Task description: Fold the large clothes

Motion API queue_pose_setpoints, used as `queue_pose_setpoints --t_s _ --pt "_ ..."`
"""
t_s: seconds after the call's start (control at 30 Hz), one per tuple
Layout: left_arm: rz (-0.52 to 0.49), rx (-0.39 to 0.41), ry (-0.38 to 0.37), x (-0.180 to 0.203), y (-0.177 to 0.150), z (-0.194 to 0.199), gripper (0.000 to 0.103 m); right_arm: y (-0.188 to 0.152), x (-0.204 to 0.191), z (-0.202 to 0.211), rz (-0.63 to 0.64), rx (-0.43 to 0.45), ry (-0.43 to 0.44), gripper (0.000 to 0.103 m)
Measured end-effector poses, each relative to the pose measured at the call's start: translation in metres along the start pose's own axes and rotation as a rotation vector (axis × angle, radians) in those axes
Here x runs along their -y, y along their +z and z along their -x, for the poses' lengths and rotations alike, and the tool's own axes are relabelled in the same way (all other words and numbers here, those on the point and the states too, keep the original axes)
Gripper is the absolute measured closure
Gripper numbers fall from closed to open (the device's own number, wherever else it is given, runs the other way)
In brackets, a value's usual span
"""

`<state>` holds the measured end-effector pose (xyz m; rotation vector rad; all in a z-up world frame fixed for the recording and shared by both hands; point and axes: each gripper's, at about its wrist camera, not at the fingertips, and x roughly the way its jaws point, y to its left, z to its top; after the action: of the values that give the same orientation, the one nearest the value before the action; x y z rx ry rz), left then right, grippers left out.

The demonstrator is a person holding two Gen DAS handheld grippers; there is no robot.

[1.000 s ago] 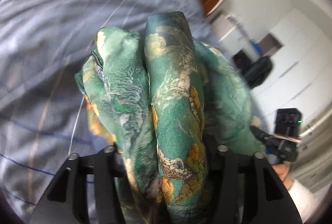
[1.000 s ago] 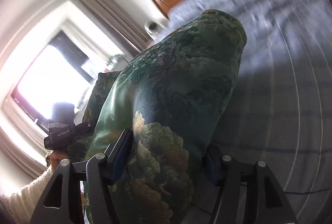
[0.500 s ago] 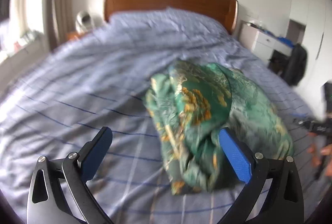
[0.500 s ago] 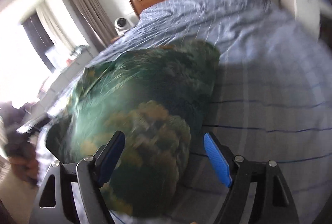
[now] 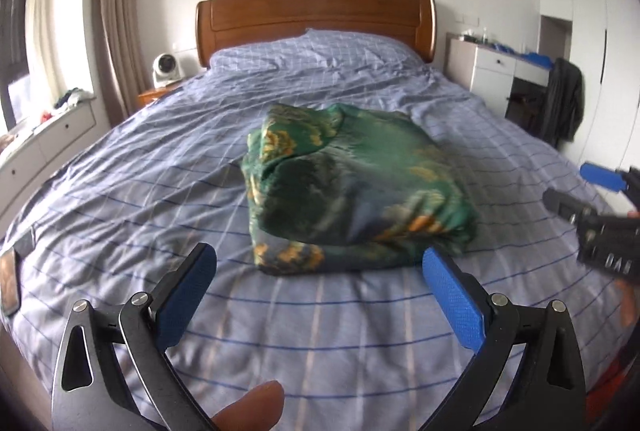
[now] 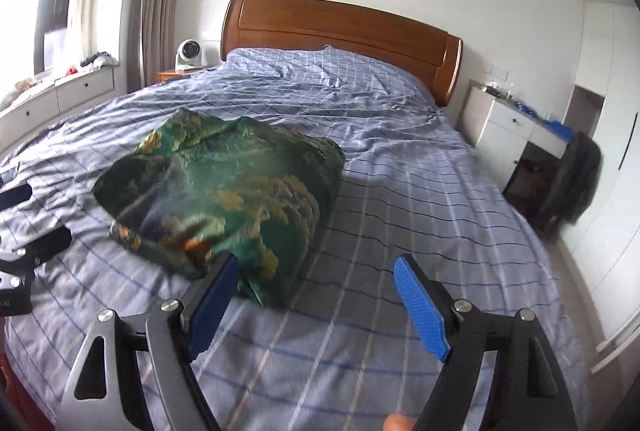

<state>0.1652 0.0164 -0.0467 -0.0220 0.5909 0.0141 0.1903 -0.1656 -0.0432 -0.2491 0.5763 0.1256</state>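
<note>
I have just let go: both my left gripper [image 5: 318, 271] and right gripper [image 6: 316, 283] have spread their jaws and hold nothing. The garment [image 5: 352, 191], which they pinched a second ago, now lies bundled mid-bed [image 5: 160, 171], just ahead of both. This fold looks finished.

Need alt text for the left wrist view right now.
A bundled green patterned garment lies on a blue checked bed, beyond the open, empty left gripper. The right gripper shows at the right edge; a wooden headboard stands behind.
</note>
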Motion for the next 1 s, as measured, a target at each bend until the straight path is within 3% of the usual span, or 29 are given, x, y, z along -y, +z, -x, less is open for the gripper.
queue_pose_setpoints --t_s 0.27,0.5,1.0 --pt "0.048 -0.008 0.072 0.019 -0.006 0.022 0.0 -0.016 0.005 0.034 -0.033 -0.023 0.031 0.022" --pt "0.071 -0.016 0.016 0.03 -0.003 0.048 0.0 -0.023 0.011 0.06 -0.104 -0.001 0.069 0.022" --pt "0.056 -0.075 0.062 0.042 0.0 0.056 0.0 -0.019 0.011 0.064 -0.156 -0.079 0.108 0.021"
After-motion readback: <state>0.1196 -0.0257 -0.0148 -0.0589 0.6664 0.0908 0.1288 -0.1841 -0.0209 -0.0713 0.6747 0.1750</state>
